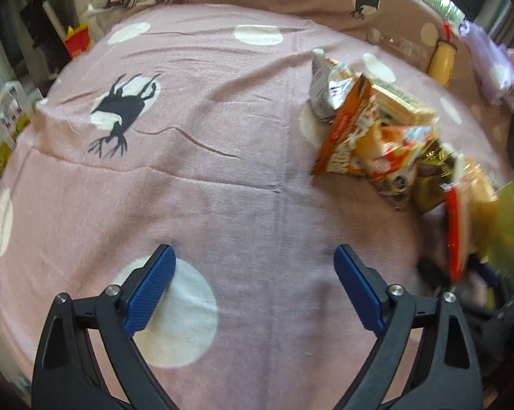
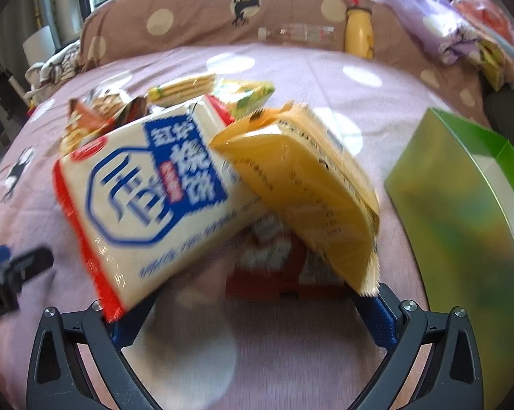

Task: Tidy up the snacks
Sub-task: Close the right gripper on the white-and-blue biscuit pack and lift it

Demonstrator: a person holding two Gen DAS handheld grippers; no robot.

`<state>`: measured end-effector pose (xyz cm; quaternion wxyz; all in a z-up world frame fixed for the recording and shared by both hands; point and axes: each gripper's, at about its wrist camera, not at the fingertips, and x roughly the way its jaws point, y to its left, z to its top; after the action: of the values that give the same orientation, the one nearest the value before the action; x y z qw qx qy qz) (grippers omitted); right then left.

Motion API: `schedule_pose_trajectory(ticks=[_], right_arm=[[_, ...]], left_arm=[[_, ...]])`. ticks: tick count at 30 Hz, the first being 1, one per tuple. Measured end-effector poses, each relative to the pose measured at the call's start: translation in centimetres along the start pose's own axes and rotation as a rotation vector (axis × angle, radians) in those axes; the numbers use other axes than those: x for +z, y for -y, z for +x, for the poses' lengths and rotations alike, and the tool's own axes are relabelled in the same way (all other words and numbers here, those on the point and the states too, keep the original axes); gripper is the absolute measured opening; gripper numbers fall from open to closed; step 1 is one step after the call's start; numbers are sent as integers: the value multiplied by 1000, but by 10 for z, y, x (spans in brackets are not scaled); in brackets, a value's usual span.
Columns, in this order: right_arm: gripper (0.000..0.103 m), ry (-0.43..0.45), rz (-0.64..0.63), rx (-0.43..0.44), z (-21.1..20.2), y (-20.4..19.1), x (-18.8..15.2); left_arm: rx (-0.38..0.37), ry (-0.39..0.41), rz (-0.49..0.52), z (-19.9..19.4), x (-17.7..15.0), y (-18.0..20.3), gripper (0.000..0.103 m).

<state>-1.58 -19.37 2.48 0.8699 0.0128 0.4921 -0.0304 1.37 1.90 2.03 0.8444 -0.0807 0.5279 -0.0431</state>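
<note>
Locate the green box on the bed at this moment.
In the right wrist view the green box stands on the pink sheet at the right edge, just right of the yellow packet. The left wrist view shows only a sliver of it at far right.

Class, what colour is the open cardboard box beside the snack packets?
Green cardboard box, clearest in the right wrist view.

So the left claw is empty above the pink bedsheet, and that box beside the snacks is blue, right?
Not quite: the box is green, as the right wrist view shows. The left gripper is indeed empty above the pink bedsheet.
</note>
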Motion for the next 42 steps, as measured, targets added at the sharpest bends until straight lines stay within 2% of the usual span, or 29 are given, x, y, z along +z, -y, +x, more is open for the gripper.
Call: schedule_pose_trajectory(ticks=[2, 4, 7, 11, 14, 17, 21, 26, 29, 30, 31, 32, 34, 36, 39, 40, 42], right_arm=[[102, 9, 14, 62, -22, 4, -1], [102, 47, 24, 104, -44, 7, 1], [102, 98, 48, 218, -78, 15, 12], [102, 174, 51, 311, -96, 17, 31], [100, 155, 77, 290, -86, 14, 50], [92, 114, 55, 358, -64, 8, 68], [92, 63, 9, 374, -30, -6, 79], [92, -11, 9, 372, 2, -4, 79], [92, -27, 4, 385, 10, -3, 77], [91, -31, 4, 394, 11, -3, 76], [86, -34, 5, 404, 12, -3, 75], [79, -39, 7, 409, 11, -3, 73], [70, -44, 6, 389, 10, -3, 68], [67, -41, 7, 380, 9, -4, 65], [65, -47, 16, 438, 5, -4, 61], [65, -53, 23, 452, 4, -3, 58], [64, -54, 29, 421, 5, -3, 56]], left_arm=[[-67, 10, -30, -12, 1, 1, 88], [-97, 38, -45, -25, 1, 6, 86], [-144, 67, -53, -40, 1, 16, 82], [-207, 81, -47, -47, 0, 35, 78], [-254, 36, -16, -39, -2, 52, 75], [-252, 8, -5, -29, -6, 65, 71], [-227, -20, -13, -16, -9, 70, 59], [-274, -58, -68, -4, -6, 70, 44], [-297, -55, -73, -1, -6, 75, 31], [-302, -50, -75, 0, -5, 77, 21], [-307, -47, -82, 1, -4, 78, 12], [-314, -48, -91, 3, -4, 79, 9], [-331, -47, -101, 4, -2, 82, 8], [-360, -27, -87, -1, -2, 87, 7], [-392, 14, -39, -10, -3, 97, 7], [-383, 21, -25, -12, -4, 100, 9], [-333, 4, -24, -11, -6, 99, 8]])
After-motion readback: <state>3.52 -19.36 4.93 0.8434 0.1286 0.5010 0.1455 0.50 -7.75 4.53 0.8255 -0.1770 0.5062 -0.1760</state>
